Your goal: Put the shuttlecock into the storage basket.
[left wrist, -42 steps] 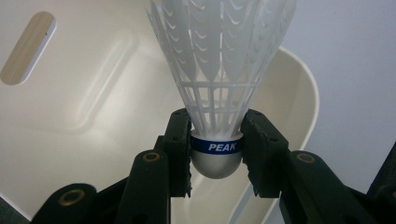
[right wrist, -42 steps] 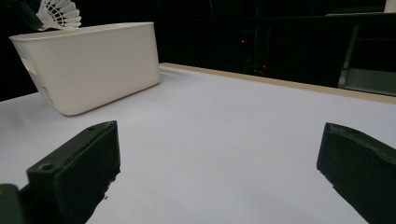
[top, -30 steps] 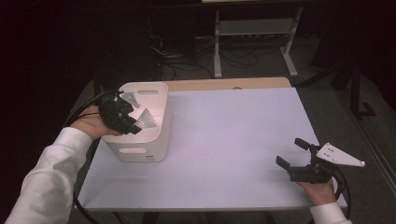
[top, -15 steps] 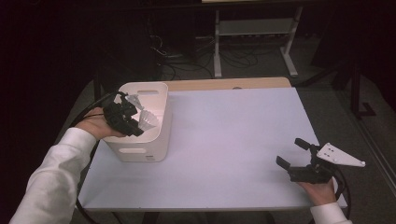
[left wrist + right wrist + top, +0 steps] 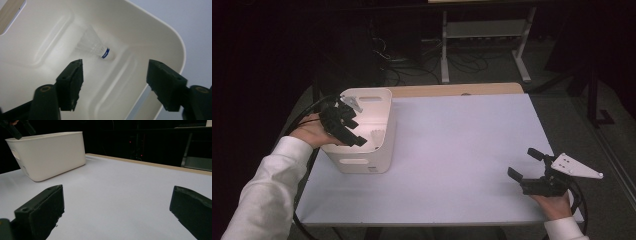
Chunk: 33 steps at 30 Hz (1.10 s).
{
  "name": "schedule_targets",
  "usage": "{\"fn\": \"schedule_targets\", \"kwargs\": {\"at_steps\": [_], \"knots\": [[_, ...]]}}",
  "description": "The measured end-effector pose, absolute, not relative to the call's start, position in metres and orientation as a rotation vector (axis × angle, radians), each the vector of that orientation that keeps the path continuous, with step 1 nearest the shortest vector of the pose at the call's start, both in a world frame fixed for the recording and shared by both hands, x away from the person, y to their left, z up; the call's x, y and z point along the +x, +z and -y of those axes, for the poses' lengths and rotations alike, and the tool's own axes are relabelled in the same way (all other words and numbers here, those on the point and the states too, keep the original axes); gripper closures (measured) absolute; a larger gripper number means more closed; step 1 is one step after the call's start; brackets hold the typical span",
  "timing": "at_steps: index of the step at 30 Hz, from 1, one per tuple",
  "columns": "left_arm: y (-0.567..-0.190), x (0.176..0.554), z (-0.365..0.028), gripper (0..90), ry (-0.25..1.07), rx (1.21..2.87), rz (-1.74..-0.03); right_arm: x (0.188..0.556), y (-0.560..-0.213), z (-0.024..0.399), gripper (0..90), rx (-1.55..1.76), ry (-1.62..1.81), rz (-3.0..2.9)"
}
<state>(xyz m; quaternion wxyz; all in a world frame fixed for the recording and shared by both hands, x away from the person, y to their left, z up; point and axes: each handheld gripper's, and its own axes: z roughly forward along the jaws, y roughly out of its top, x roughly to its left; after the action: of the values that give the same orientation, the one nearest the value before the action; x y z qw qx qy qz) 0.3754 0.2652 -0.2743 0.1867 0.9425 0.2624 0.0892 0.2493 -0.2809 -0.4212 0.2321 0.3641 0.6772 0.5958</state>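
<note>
Shuttlecock [image 5: 96,47] gone from left gripper [image 5: 343,127], now lying inside white bin [image 5: 382,145]; jaws just opened, empty. Right gripper [image 5: 532,170] jaws apart, idle on surface [image 5: 452,150]. Drop looks done.

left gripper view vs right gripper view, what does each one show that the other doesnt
Left gripper view: the bin's inside, with a shuttlecock lying on its floor beyond the open left gripper, whose jaws have just been opening with nothing between them.
Right gripper view: the bin's outer wall, the white table stretching toward it, and the open right gripper.
Both: the white bin.
</note>
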Motion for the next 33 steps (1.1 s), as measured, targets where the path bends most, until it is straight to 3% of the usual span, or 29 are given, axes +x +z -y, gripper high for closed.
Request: {"fn": "schedule_targets", "kwargs": {"at_steps": [8,33], "knots": [[-0.271,0.374,-0.265,0.0,0.301,2.618,-0.776,0.249,-0.421,0.281,0.0,1.005,1.640,-1.859],[-0.270,0.358,-0.282,0.0,0.342,2.410,-0.753,0.248,-0.420,0.281,0.0,1.001,1.642,-1.855]]}}
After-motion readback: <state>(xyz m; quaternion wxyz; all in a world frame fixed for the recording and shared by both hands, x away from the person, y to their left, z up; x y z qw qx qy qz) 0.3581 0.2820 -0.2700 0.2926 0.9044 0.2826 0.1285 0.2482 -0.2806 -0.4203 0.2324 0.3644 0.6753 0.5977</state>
